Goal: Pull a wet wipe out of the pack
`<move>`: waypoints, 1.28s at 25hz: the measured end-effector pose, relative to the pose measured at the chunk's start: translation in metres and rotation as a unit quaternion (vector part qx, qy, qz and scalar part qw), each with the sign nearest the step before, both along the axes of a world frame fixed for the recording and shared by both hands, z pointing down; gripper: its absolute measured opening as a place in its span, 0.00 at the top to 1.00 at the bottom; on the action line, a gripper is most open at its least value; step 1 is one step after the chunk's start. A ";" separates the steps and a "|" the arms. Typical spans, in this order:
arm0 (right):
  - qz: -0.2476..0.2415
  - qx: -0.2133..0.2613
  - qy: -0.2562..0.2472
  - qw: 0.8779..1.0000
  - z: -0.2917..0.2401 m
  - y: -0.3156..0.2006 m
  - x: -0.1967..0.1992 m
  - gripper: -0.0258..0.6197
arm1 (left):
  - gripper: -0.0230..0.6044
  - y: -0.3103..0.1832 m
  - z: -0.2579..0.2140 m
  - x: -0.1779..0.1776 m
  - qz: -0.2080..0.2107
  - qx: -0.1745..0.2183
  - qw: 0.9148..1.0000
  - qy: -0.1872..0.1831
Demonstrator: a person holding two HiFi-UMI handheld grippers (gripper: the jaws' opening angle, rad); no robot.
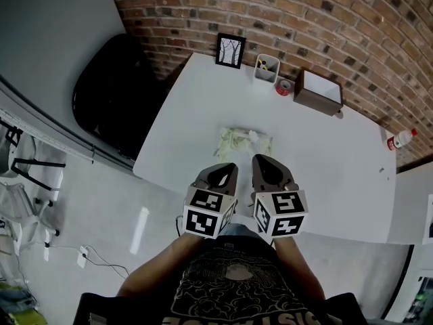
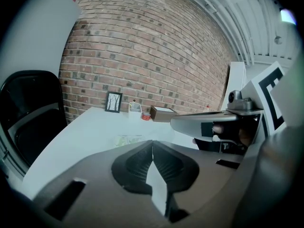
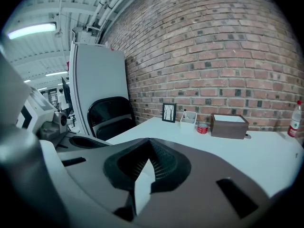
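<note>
Wet wipe pack point(image 1: 243, 143) flat on the white surface point(image 1: 203, 107), close to its near edge, roughly midway along it. In left gripper view, pack point(image 2: 127, 139) just beyond the jaw tips, untouched.

Left gripper point(image 1: 226, 168) and right gripper point(image 1: 265, 161) side by side over the near edge, held clear of the pack. Left gripper point(image 2: 152, 143): jaws closed tip to tip, nothing between. Right gripper point(image 3: 149, 143): same, jaws together and empty.

Along the far edge, against the brick wall point(image 1: 325, 19): framed picture point(image 1: 230, 51), clear pen holder point(image 1: 266, 68), red tape roll point(image 1: 284, 87), brown box point(image 1: 319, 92). Bottle point(image 1: 401, 139) at the far right corner. Black chair point(image 1: 111, 93) off the left edge.
</note>
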State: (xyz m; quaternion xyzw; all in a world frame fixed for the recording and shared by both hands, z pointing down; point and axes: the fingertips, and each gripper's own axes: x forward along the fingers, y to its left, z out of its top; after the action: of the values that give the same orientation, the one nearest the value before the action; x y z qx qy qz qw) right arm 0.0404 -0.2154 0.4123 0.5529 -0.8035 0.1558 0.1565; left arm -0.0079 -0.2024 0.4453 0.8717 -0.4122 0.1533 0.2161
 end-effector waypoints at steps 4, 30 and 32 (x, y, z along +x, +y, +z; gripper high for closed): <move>0.000 0.004 -0.003 1.000 -0.002 0.012 -0.001 0.94 | 0.94 0.011 -0.002 -0.001 0.001 0.005 1.000 0.001; -0.018 0.023 0.007 1.000 -0.012 0.104 -0.012 0.94 | 0.94 0.089 -0.019 -0.003 -0.012 0.033 0.999 0.009; -0.019 0.024 0.009 0.999 -0.012 0.110 -0.012 0.94 | 0.94 0.094 -0.020 -0.003 -0.012 0.033 0.999 0.011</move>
State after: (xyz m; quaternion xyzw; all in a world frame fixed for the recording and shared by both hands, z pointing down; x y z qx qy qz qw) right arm 0.0281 -0.1054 0.3999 0.5427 -0.8158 0.1283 0.1536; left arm -0.0104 -0.1081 0.4252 0.8749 -0.4254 0.1276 0.1933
